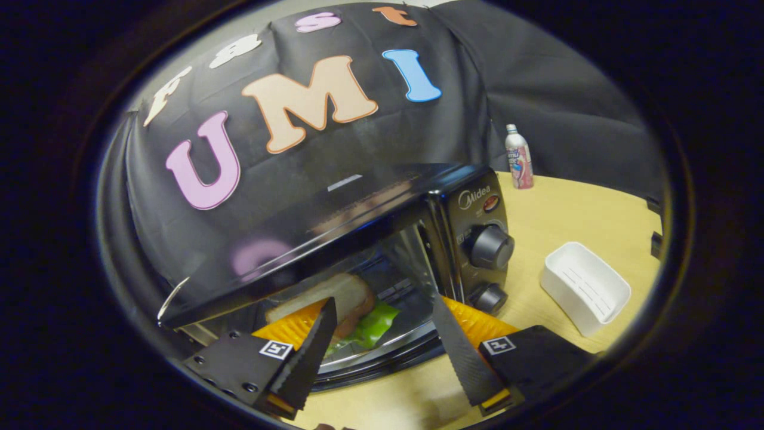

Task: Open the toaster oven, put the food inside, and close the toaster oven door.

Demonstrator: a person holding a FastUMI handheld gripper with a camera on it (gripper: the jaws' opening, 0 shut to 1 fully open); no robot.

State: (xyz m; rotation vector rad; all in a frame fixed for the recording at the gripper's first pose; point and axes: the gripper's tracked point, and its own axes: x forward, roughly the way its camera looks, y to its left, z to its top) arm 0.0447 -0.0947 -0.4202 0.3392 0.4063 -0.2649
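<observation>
Gripper view: the gripper [385, 325] faces the toaster oven [358, 239] on the wooden table [573, 209], seen at a tilt.
Jaws: spread wide and holding nothing; both fingers [310, 352] point at the oven's opening.
Food: a sandwich [340, 304] with bread on top and a green leaf below, lying inside the oven cavity, just beyond the fingertips.
Door: appears to hang open below the cavity, its dark rim [382, 367] between the fingers; the exact angle cannot be told.
Step in hand: judged to be the closing of the door, since the food is already inside.
Risk 1: a finger could slide off the glossy door edge, caused by a shallow or off-centre contact; the door would then drop back.
Risk 2: a hard push could shift the whole oven on the table.
Risk 3: a finger catching the control knobs [489, 246] could turn a dial.
Bystanders: a white plastic tray [585, 286] and a bottle [518, 156] stand well apart to the right.
Writing: the control panel reads "Midea"; the bottle's print is too small to read.
</observation>
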